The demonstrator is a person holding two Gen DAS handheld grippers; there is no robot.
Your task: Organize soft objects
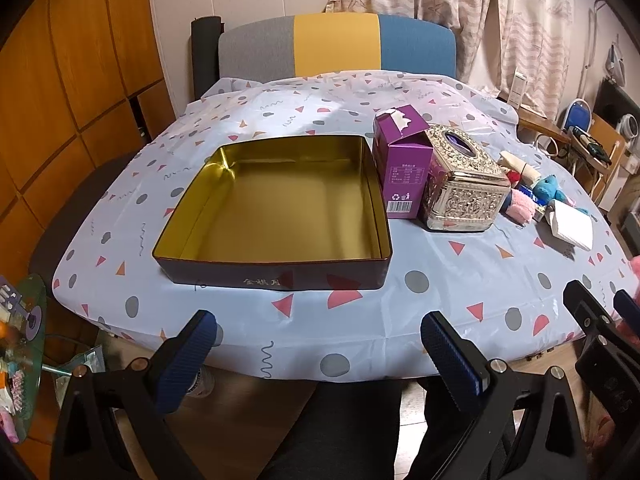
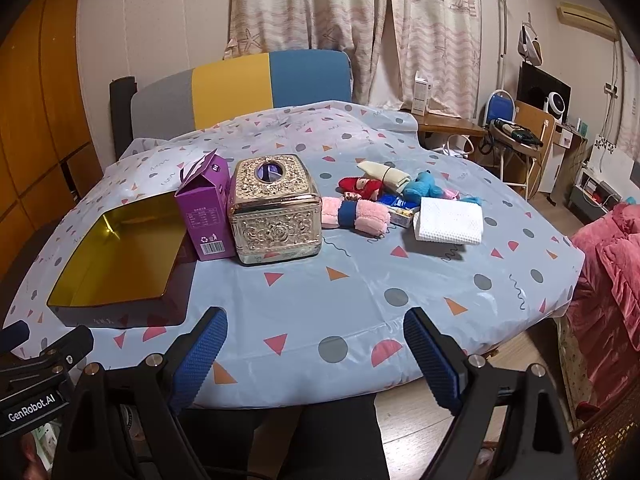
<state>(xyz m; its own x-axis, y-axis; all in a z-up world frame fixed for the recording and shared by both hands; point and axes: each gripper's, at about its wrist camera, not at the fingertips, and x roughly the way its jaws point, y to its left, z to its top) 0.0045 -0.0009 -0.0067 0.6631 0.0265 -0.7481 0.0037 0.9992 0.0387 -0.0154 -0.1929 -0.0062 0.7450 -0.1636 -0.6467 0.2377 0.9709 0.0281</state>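
Observation:
Soft things lie in a cluster right of centre on the table: a pink rolled towel with a blue band (image 2: 356, 216), a red plush toy (image 2: 360, 187), a blue plush toy (image 2: 424, 188), a cream rolled cloth (image 2: 384, 174) and a white folded cloth (image 2: 449, 221). An open tin with a gold inside (image 1: 276, 204) (image 2: 120, 256) stands at the left. My left gripper (image 1: 318, 354) is open at the table's near edge in front of the tin. My right gripper (image 2: 316, 354) is open at the near edge, well short of the cluster. Both hold nothing.
A purple carton (image 1: 402, 160) (image 2: 206, 212) and an ornate metal tissue box (image 1: 460, 184) (image 2: 276, 212) stand between the tin and the soft things. A blue packet (image 2: 396, 202) lies among them. A chair (image 1: 336, 46) stands behind the table, pink bedding (image 2: 608, 280) at the right.

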